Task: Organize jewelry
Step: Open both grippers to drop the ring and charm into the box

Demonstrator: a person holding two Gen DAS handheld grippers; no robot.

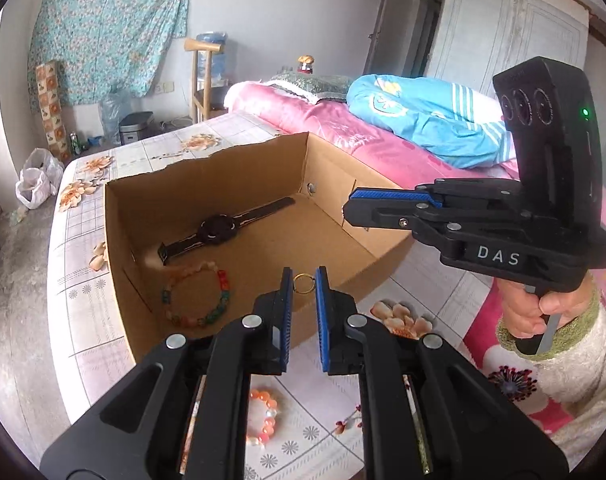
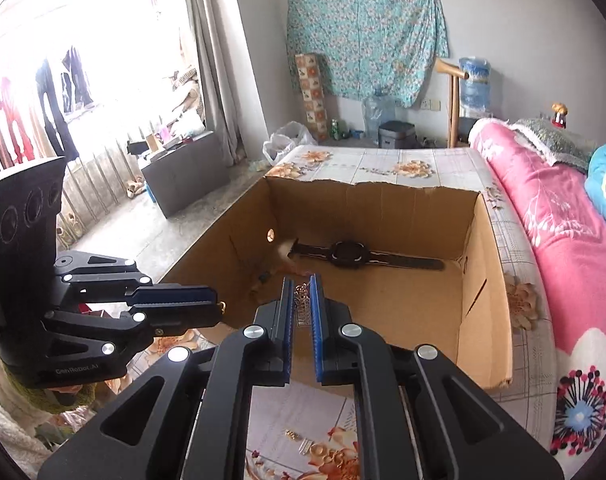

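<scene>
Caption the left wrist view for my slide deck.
Left gripper carries a gold ring over a cardboard box.

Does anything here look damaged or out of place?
The cardboard box has a ragged, torn top edge along its far wall. A coral bead bracelet lies outside it on the floral tabletop, while the watch is inside.

The right tongs [image 2: 301, 304] hang over the near wall of the box [image 2: 487, 280], closed on a small gold trinket [image 2: 303, 300] pinched between the blue pads. Inside the box, a black watch [image 2: 349, 254] lies flat by its far wall. The left tongs [image 2: 219, 306] reach in from the left of the box, jaws together, with a bit of gold at their tip [image 2: 223, 307]. Below the box, on the floral bed cover [image 2: 383, 168], lie small gold pieces [image 2: 293, 435]. A pink quilt [image 2: 543, 216] lies right of the box.
</scene>
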